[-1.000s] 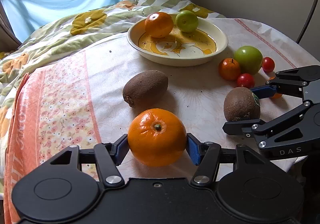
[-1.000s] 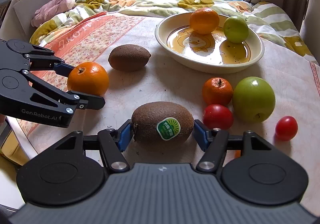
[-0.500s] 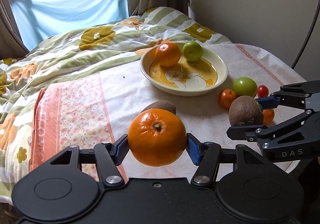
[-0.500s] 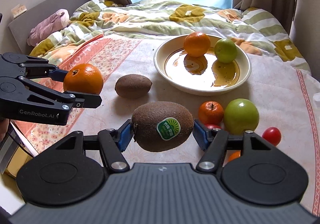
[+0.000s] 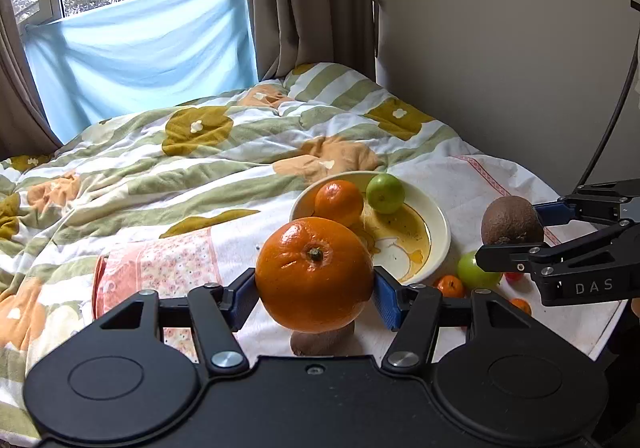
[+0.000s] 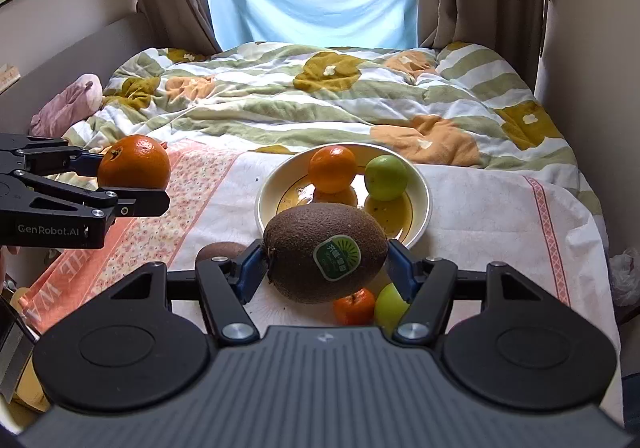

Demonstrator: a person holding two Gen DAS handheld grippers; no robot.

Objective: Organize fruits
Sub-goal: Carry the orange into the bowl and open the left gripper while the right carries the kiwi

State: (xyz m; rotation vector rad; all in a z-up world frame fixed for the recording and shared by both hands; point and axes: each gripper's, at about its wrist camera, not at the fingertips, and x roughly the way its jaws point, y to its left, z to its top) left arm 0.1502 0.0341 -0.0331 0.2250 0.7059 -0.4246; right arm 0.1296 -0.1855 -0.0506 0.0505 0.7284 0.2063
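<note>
Left wrist view shows the left gripper (image 5: 315, 300) partly open and squeezing a big orange (image 5: 315, 274) between its blue pads, up off the table (image 5: 480, 184). Past the orange sits a cream bowl (image 5: 436, 236) with a smaller orange (image 5: 339, 202) and a green apple (image 5: 385, 193) inside. To its right, the right gripper (image 6: 326, 268) is partly open too, holding a brown kiwi (image 6: 325, 251) with a green sticker, also in the air. Under that gripper lie a mandarin (image 6: 354, 306), another green apple (image 6: 389, 304) and a second kiwi (image 6: 222, 250).
</note>
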